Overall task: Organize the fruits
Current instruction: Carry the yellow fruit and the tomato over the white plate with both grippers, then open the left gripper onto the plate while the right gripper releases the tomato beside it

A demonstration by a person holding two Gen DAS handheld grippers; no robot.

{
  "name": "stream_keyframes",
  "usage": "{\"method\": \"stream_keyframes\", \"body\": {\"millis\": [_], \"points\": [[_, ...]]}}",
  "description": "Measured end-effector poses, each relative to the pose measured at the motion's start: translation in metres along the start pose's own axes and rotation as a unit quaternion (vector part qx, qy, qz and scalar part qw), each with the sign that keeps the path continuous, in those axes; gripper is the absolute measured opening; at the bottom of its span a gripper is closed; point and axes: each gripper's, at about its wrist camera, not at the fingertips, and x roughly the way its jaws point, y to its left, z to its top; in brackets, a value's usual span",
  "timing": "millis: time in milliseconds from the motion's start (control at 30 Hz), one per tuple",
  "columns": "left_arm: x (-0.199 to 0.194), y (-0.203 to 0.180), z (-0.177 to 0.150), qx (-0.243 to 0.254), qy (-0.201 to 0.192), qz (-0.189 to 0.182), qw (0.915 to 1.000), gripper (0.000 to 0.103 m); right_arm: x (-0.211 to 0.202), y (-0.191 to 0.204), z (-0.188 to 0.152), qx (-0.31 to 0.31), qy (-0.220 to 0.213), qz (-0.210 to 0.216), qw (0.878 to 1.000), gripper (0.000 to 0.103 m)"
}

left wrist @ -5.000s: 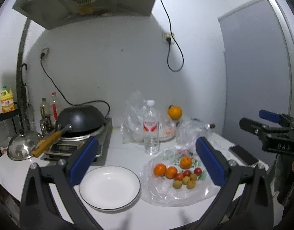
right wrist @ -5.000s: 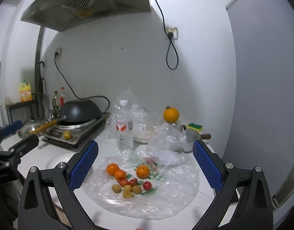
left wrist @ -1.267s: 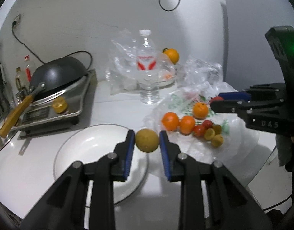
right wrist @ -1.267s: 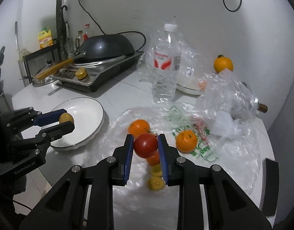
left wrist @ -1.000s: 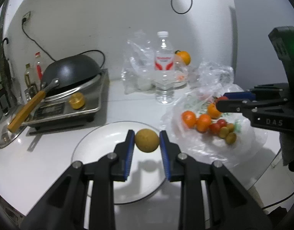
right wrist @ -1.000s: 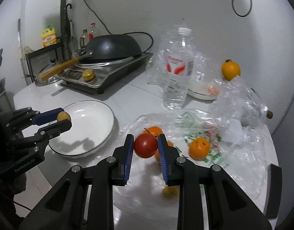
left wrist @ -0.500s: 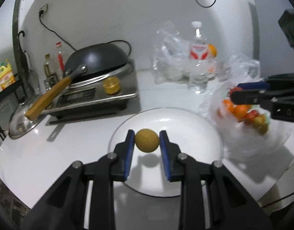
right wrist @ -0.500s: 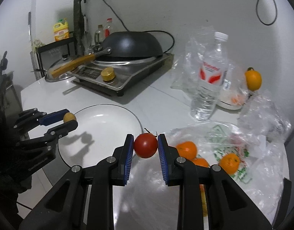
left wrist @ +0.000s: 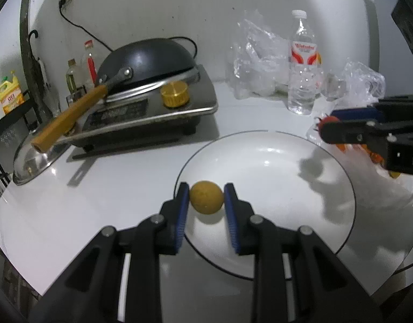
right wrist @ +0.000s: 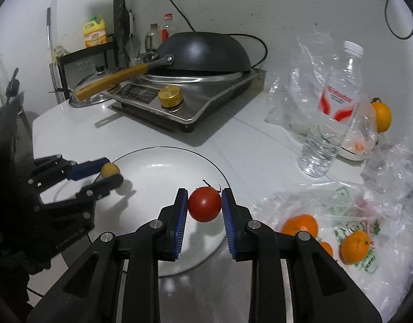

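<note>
The left gripper [left wrist: 206,198] has its fingers squeezed on a small round yellow-brown fruit [left wrist: 206,198], low over the near rim of the round white plate [left wrist: 263,145] so it can be dropped in. The right gripper [right wrist: 204,205] pinches a round red tomato [right wrist: 204,204] above the plate's other side for the same reason. Farther off, the orange tangerines [right wrist: 300,224] wait on the crinkly clear plastic bag [right wrist: 389,242] on the white counter [right wrist: 247,134].

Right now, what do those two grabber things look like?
Both look alike. The left gripper and the right gripper are black plastic frames with angled arms joined by round silver bolts. Each has two flat fingers lined with ribbed blue pads. Faint, blurred lettering marks the left gripper's side in the right view. No cables or sleeves show.
</note>
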Motion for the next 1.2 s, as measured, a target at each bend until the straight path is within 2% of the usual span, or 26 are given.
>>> {"method": "stream_keyframes", "body": {"millis": [133,300,467,800,1200], "points": [[0.004,0.006,0.0,-0.022,0.012,-0.028,0.9993,0.028,0.007,0.003,0.003,0.005,-0.002,0.007,1.0,0.027],[0.006,0.011,-0.003,-0.032,0.021,-0.034,0.9987,0.029,0.017,0.011,0.005,0.006,0.005,0.015,1.0,0.027],[0.001,0.013,-0.005,-0.03,0.011,-0.049,0.9983,0.031,0.031,0.022,0.01,0.003,0.01,0.024,1.0,0.027],[-0.015,0.042,-0.007,-0.071,-0.022,-0.049,0.9961,0.037,0.056,0.049,0.024,-0.014,0.022,0.033,0.999,0.027],[-0.011,0.064,-0.015,-0.094,-0.026,-0.045,0.9942,0.041,0.089,0.063,0.04,0.008,0.07,0.028,0.997,0.028]]}}
